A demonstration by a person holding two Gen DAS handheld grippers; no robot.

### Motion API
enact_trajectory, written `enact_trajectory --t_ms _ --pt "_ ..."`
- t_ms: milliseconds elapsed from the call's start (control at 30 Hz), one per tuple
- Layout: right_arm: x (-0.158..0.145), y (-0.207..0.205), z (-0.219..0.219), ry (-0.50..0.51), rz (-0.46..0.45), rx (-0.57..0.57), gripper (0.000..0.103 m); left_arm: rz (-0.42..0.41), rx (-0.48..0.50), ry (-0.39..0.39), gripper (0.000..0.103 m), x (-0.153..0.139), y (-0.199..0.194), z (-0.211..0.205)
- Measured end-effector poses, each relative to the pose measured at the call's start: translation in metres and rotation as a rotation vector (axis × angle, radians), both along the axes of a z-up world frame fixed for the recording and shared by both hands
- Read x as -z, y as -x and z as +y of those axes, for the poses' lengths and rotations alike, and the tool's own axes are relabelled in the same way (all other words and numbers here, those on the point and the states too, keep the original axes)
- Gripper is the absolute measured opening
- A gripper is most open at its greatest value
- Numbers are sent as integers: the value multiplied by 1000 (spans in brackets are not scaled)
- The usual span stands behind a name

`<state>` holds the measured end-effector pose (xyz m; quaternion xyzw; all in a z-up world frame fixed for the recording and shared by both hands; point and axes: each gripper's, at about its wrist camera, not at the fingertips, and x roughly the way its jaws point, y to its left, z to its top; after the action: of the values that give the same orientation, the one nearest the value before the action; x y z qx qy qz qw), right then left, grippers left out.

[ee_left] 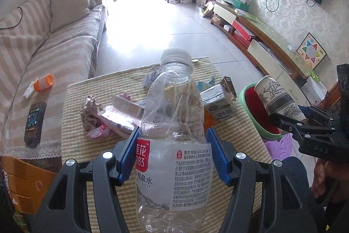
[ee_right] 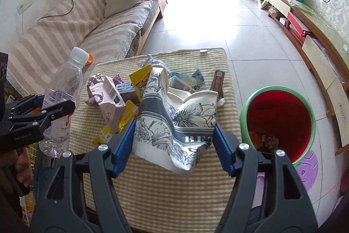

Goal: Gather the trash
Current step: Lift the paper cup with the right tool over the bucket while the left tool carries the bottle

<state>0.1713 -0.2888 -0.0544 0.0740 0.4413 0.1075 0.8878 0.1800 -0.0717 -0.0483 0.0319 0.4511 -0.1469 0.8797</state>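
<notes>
My left gripper [ee_left: 172,152] is shut on a crumpled clear plastic water bottle [ee_left: 174,123] with a white cap, held above the table; it also shows in the right wrist view [ee_right: 63,88]. My right gripper [ee_right: 174,143] is shut on a crushed paper cup [ee_right: 174,123] with a grey flower print, held over the table's near right part; the cup shows in the left wrist view [ee_left: 279,97] beside the bin. A green-rimmed bin [ee_right: 279,121] with a red inside stands on the floor right of the table. Several cartons and wrappers [ee_right: 113,99] lie on the table.
The low table has a yellow checked cloth [ee_right: 174,189]. A striped sofa [ee_right: 76,36] runs along the left, with an orange-capped item [ee_left: 43,82] and a dark device [ee_left: 35,121] on it. A TV cabinet [ee_right: 316,58] lines the right wall. A purple mat [ee_right: 307,169] lies under the bin.
</notes>
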Motion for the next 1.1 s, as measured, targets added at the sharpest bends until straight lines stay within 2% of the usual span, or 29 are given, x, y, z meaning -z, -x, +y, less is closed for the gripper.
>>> enact_trajectory --t_ms 300,800,1100 --pt "-6 -9 -72 -13 -15 107 65 -6 111 25 58 -5 -23 -80" --pt "3 -18 -183 -34 -21 289 65 5 310 50 58 -2 -49 -218" --pt "11 -16 -230 -49 -16 358 65 23 391 98 58 15 -56 -279"
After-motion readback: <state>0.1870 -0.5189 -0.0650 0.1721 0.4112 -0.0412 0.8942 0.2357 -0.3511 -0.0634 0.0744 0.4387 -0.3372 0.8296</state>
